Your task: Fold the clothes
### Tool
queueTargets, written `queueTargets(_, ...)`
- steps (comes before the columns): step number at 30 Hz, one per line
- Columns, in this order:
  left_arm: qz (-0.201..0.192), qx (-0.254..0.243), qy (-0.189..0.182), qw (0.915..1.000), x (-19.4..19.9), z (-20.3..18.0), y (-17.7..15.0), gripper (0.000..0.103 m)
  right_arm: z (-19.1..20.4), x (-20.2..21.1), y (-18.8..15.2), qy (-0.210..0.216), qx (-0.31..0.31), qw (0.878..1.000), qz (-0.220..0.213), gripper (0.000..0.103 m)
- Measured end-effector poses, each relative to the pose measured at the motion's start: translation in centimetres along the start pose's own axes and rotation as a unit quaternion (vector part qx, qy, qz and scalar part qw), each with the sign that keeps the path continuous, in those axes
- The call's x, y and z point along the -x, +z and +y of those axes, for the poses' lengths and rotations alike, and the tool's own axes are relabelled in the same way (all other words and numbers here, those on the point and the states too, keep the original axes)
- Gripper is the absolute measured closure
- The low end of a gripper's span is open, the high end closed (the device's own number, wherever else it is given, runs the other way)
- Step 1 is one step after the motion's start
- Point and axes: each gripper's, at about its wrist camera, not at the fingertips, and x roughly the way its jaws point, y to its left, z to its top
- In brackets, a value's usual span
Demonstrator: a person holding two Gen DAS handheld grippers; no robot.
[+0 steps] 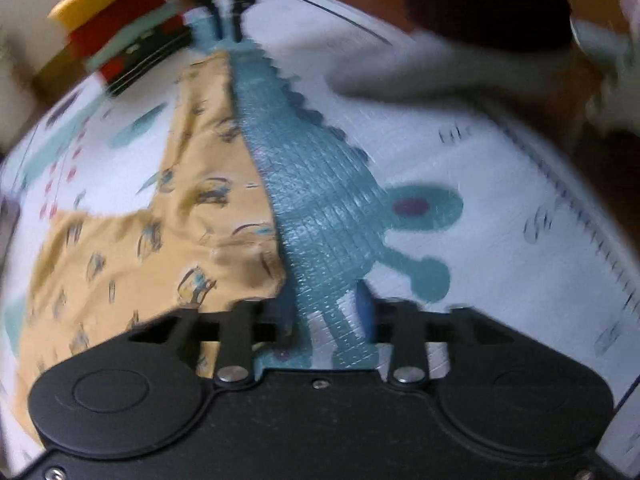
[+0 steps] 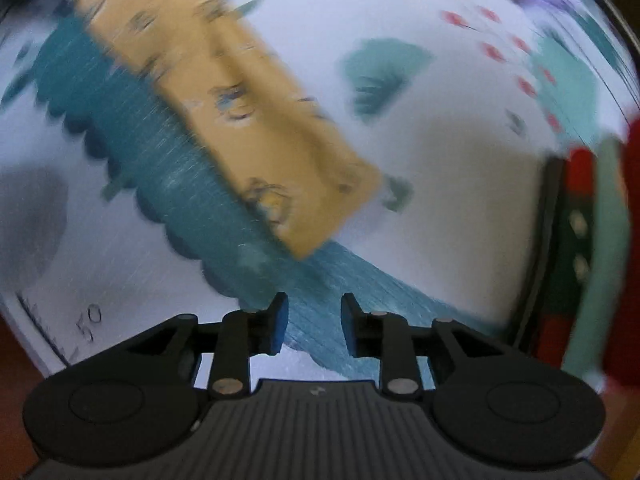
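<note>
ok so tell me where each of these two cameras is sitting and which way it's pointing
Left wrist: rides the left gripper, looking down along open fingers at the yellow printed garment on the dinosaur play mat; the right gripper shows at the far end, state unclear.
Right wrist: rides the right gripper, fingers open, facing back over the same yellow printed garment.
Shared: garment, dinosaur play mat, and stack of folded clothes.

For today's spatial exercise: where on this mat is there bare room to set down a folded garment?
Bare mat lies between the yellow printed garment and the stack of folded clothes. Another patch sits right of the teal dinosaur print. It is crowded around the garment.
</note>
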Motion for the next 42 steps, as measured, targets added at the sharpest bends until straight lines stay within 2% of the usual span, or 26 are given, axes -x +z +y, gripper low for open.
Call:
queueTargets(2,-0.010,0.063,-0.012,0.9979,1.1,1.4,-0.3,0.066,-2.6,1.2,-0.3,0.017,-0.116,0.992,-0.040,0.065)
queueTargets(4,-0.017,0.140,0.002,0.9900,2.0,3.4,-1.0,0.066,-4.0,1.4,0.0,0.022,-0.184,0.980,-0.071,0.062)
queueTargets(6,-0.015,0.218,0.029,0.9753,2.4,5.5,-2.2,0.066,-5.2,1.2,0.6,0.034,-0.243,0.965,-0.096,0.062)
queueTargets(8,-0.001,0.283,0.061,0.9572,2.4,7.3,-3.7,0.068,-5.5,0.2,1.8,0.046,-0.272,0.955,-0.108,0.063)
queueTargets(9,0.009,0.304,0.071,0.9500,2.2,7.9,-4.4,0.068,-5.4,-0.4,2.3,0.057,-0.282,0.952,-0.105,0.071)
queueTargets(10,0.021,0.322,0.078,0.9432,1.9,8.4,-5.1,0.068,-5.3,-1.0,2.8,0.067,-0.291,0.949,-0.102,0.083)
queueTargets(11,0.032,0.330,0.080,0.9402,1.7,8.4,-5.6,0.068,-5.0,-1.4,3.5,0.066,-0.279,0.953,-0.094,0.095)
queueTargets(12,0.036,0.327,0.082,0.9408,1.6,8.1,-5.9,0.068,-4.6,-1.7,4.3,0.049,-0.255,0.962,-0.086,0.095)
queueTargets(13,0.040,0.324,0.083,0.9414,1.6,7.8,-6.2,0.068,-4.7,-1.4,4.7,0.025,-0.248,0.964,-0.091,0.095)
queueTargets(17,0.043,0.309,0.095,0.9455,2.2,7.0,-5.9,0.068,-5.2,0.0,6.6,-0.068,-0.216,0.968,-0.111,0.095)
queueTargets(19,0.040,0.301,0.097,0.9477,2.8,6.9,-5.6,0.068,-5.0,0.1,7.0,-0.090,-0.203,0.970,-0.104,0.089)
queueTargets(21,0.038,0.294,0.100,0.9498,3.5,6.8,-5.2,0.068,-4.9,0.2,7.4,-0.111,-0.189,0.971,-0.096,0.061)
queueTargets(25,0.033,0.279,0.105,0.9539,4.8,6.7,-4.4,0.068,-3.8,0.7,7.2,-0.122,-0.201,0.967,-0.099,0.059)
queueTargets(27,0.030,0.272,0.108,0.9558,5.4,6.6,-4.0,0.068,-3.5,0.6,6.8,-0.106,-0.225,0.964,-0.093,0.058)
queueTargets(28,0.029,0.268,0.109,0.9568,5.7,6.6,-3.9,0.068,-3.8,0.4,6.3,-0.089,-0.258,0.958,-0.093,0.057)
queueTargets(29,0.028,0.264,0.110,0.9577,6.1,6.6,-3.7,0.068,-4.3,0.2,5.6,-0.070,-0.308,0.944,-0.098,0.057)
queueTargets(31,0.029,0.251,0.108,0.9615,6.7,6.5,-3.1,0.068,-5.4,-0.2,3.9,-0.039,-0.404,0.908,-0.108,0.057)
queueTargets(33,0.044,0.211,0.089,0.9724,7.2,6.6,-1.7,0.068,-6.2,-0.4,2.2,-0.021,-0.473,0.872,-0.127,0.059)
queueTargets(36,0.068,0.151,0.060,0.9844,8.0,6.6,0.5,0.068,-7.0,-0.8,0.5,-0.014,-0.534,0.830,-0.160,0.058)
queueTargets(37,0.075,0.131,0.050,0.9873,8.3,6.6,1.2,0.068,-7.2,-1.2,0.4,-0.009,-0.544,0.821,-0.171,0.058)
queueTargets(39,0.089,0.105,0.036,0.9898,7.5,6.4,2.3,0.068,-7.4,-2.3,0.8,-0.001,-0.543,0.819,-0.183,0.059)
queueTargets(41,0.089,0.104,0.024,0.9903,5.9,6.1,3.2,0.068,-7.0,-2.9,1.7,-0.015,-0.515,0.836,-0.187,0.063)
queueTargets(42,0.085,0.111,0.017,0.9900,4.8,6.1,3.6,0.068,-6.7,-2.9,1.9,-0.024,-0.501,0.843,-0.195,0.079)
